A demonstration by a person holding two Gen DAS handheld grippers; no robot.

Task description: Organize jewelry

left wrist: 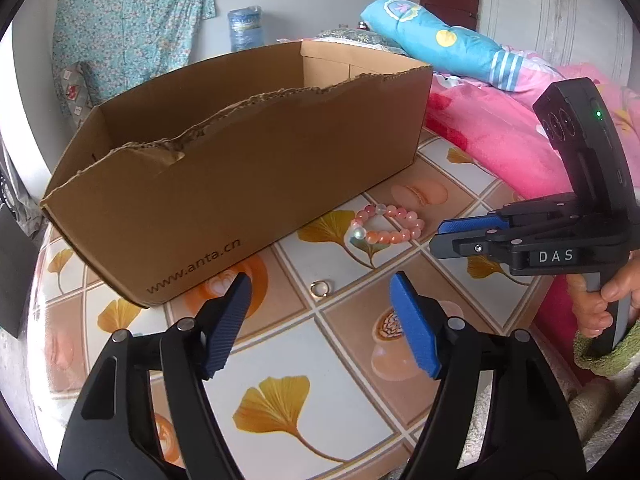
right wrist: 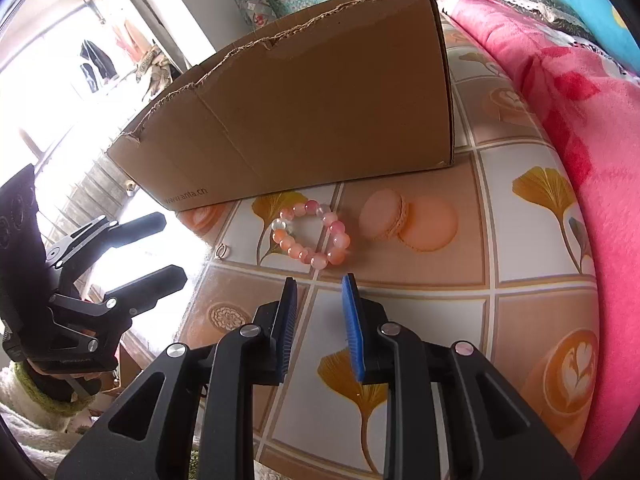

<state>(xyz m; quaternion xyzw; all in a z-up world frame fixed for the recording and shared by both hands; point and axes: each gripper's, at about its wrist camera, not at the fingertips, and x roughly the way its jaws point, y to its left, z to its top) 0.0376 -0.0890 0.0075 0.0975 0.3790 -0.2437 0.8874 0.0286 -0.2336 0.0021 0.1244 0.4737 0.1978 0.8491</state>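
— Well, how do the two tools stand?

— Left gripper (left wrist: 320, 300) has its ribbed blue pads spread wide, nothing between them, hovering over the table (left wrist: 352, 360). Right gripper (right wrist: 318, 308) has its flat pads parted by a narrow gap, also empty, pointing down at the tabletop. A hand (left wrist: 600, 304) with a green knitted cuff grips its black handle.

— And the jewelry?

— A bracelet (right wrist: 310, 238) of round, glossy pink and peach beads, with a couple of clear ones, lies flat on the table just ahead of the right gripper's tips, apart from them. A small metal ring (left wrist: 319, 289) lies near it, between the left pads in that camera's view, on the surface and not touched.

— What's behind them?

— A brown cardboard box (left wrist: 240, 168), long, open on top, with a ragged torn rim. The bracelet sits just beside its front wall.

— The surface?

— Smooth printed cloth with tile squares, ginkgo leaves, macarons and coffee cups. A fuzzy pink blanket (right wrist: 580, 128) bunches along its edge.
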